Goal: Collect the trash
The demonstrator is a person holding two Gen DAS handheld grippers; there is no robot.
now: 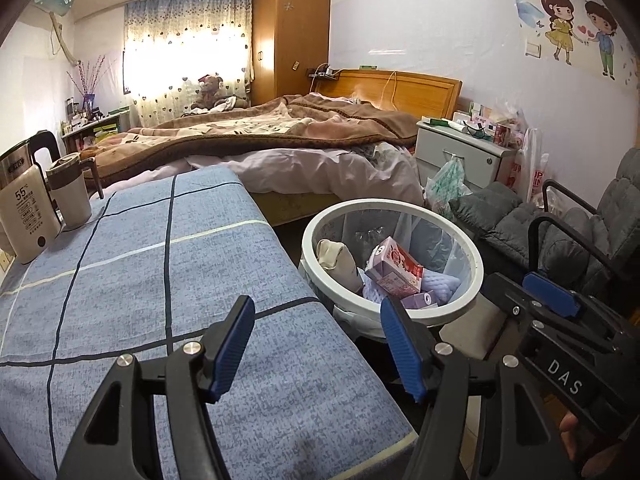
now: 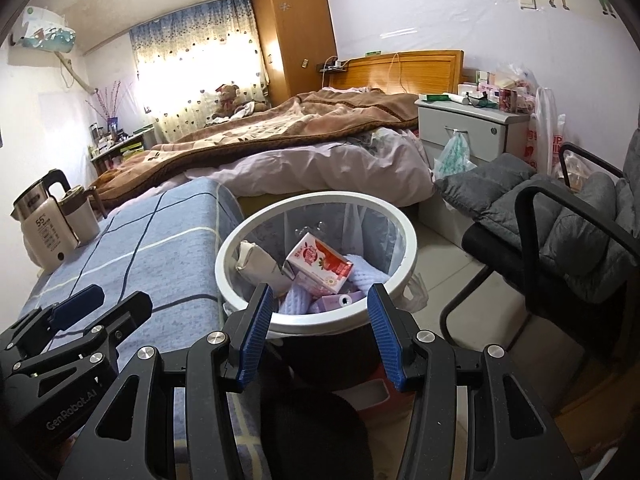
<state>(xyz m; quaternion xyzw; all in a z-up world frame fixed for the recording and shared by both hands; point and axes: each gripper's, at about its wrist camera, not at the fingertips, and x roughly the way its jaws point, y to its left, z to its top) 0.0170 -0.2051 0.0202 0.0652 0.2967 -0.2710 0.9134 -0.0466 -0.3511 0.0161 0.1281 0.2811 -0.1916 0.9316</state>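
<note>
Your right hand-held gripper (image 2: 318, 334) hangs spread and empty over the near rim of the white trash bin (image 2: 406, 240), and your left hand-held gripper (image 1: 318, 350) is spread and empty over the edge of the blue checked table (image 1: 160, 272) just beside it, so I'd read both as finished dropping. The trash sits inside the bin: the pink milk carton (image 2: 320, 266) lies on top, tilted, long axis running toward the right rim, with a crumpled beige wrapper (image 2: 256, 262) at the left wall.

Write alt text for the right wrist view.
An open, empty right gripper points at a white bin holding a red milk carton and wrappers. A blue checked table with a kettle lies left, a bed behind.
</note>
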